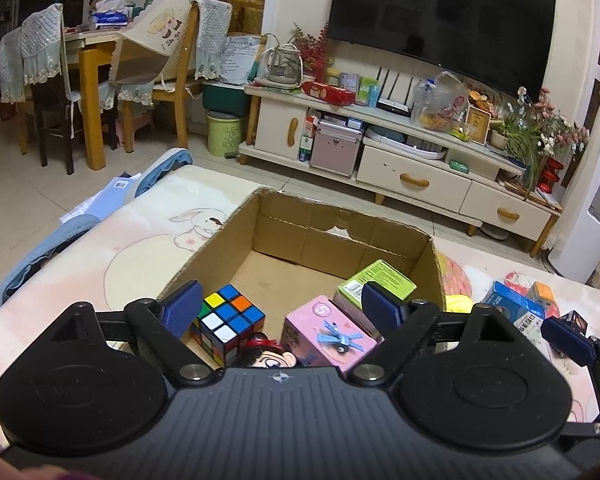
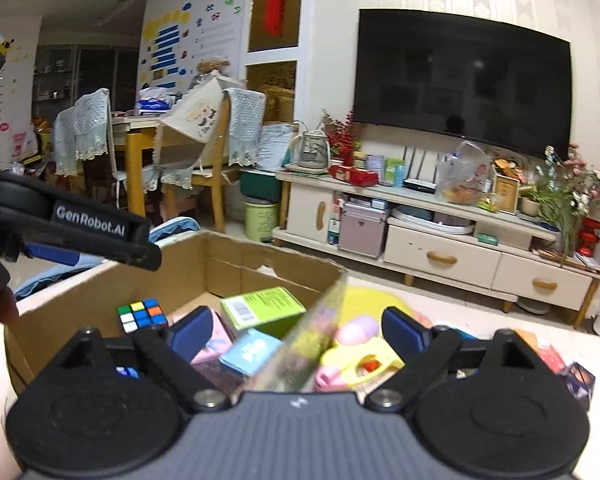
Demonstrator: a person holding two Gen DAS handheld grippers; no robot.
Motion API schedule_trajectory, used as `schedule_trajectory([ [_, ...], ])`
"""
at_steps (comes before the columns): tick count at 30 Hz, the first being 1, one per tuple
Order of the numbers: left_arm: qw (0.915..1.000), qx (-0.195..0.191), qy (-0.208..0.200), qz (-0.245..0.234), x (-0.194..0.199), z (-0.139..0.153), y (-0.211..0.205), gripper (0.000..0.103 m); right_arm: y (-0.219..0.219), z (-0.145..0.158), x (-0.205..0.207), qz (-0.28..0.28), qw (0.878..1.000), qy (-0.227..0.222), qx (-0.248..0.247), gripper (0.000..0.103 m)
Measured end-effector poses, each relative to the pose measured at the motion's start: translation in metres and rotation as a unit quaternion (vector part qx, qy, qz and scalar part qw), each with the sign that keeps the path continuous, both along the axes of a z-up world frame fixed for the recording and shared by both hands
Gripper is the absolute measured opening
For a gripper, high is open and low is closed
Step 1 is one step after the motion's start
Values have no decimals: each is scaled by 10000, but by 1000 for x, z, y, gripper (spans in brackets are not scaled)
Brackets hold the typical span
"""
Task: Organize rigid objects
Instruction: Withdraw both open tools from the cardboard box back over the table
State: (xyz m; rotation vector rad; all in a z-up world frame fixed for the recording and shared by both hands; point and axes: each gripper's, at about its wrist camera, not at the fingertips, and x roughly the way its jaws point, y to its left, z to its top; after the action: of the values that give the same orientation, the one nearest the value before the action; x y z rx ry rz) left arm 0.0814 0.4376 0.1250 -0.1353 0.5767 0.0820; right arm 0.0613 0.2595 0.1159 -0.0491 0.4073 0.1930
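Left tongs [image 1: 281, 307] wide, empty, over cardboard box [image 1: 236, 224]. Inside box: Rubik's cube [image 1: 228, 322], pink carton [image 1: 326, 332], green carton [image 1: 380, 280]. Right tongs [image 2: 296, 330] wide, gripping nothing, above box's right wall.

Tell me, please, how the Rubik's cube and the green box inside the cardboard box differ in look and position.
The Rubik's cube is a black-framed cube of many coloured squares; the green box is plain green with a barcode label. The cube sits near the left wall of the cardboard box, the green box near the right, leaning on other boxes. Both lie inside, ungripped.
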Motion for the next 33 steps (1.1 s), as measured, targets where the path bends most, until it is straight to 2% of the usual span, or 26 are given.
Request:
schedule_trajectory([
  [13, 9995, 157, 34, -274, -1, 0, -3, 103, -12, -10, -15, -102, 9999, 66, 11, 91],
  [20, 9989, 247, -74, -382, -3, -8, -11, 103, -21, -15, -19, -175, 9998, 120, 37, 93],
  [33, 9935, 422, -100, -1049, -7, -10, -31, 103, -59, -32, -22, -546, 9981, 272, 50, 93],
])
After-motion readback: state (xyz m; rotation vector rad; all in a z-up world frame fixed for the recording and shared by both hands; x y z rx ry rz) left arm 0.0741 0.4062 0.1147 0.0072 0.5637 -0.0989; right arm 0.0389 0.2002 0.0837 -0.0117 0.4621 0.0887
